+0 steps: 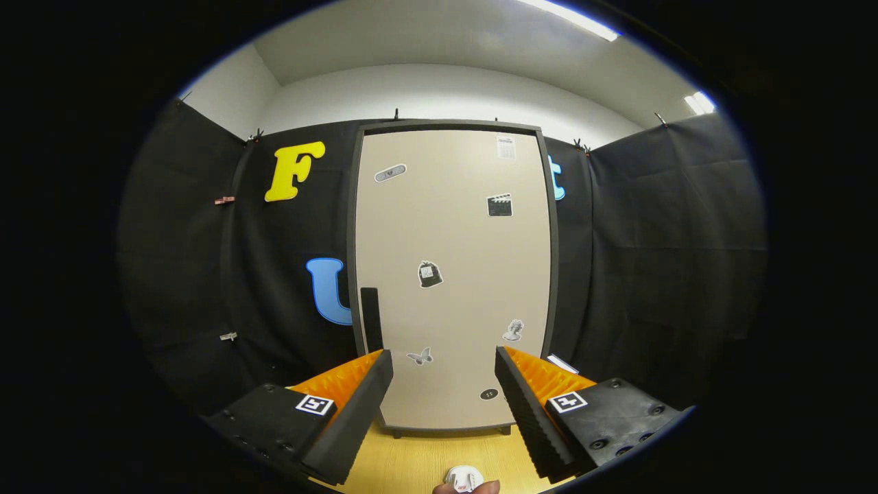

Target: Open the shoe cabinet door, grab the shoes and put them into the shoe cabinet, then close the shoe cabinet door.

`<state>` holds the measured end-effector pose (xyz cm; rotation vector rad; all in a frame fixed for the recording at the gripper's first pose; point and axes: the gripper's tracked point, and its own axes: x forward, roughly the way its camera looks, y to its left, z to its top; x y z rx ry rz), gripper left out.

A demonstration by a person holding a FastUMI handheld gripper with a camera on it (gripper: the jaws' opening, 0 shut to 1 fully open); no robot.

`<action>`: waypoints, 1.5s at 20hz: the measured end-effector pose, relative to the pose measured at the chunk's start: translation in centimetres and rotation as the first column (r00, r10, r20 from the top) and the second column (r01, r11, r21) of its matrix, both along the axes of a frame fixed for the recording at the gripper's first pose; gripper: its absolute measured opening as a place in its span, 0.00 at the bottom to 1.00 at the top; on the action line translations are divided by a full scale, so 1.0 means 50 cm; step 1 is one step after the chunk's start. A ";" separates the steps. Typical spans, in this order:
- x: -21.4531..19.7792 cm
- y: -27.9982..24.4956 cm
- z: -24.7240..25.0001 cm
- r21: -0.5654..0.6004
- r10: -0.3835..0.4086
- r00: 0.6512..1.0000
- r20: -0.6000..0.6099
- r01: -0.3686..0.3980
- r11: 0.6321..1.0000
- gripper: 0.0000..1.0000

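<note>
The gripper (444,384) has two wedge-shaped fingers with ribbed inner faces; each base block carries a square black-and-white marker and recessed screws

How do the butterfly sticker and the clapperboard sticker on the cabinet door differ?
The butterfly sticker sits low on the cabinet door, just ahead of the open gripper; the clapperboard sticker sits high, toward the side away from the handle. The butterfly sticker is pale with spread wings; the clapperboard sticker is dark and squarish. Both lie flat on the closed door.
</note>
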<state>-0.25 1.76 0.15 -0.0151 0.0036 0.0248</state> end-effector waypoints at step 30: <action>0.414 0.262 -0.130 0.026 0.055 0.997 -0.062 -0.054 0.998 0.79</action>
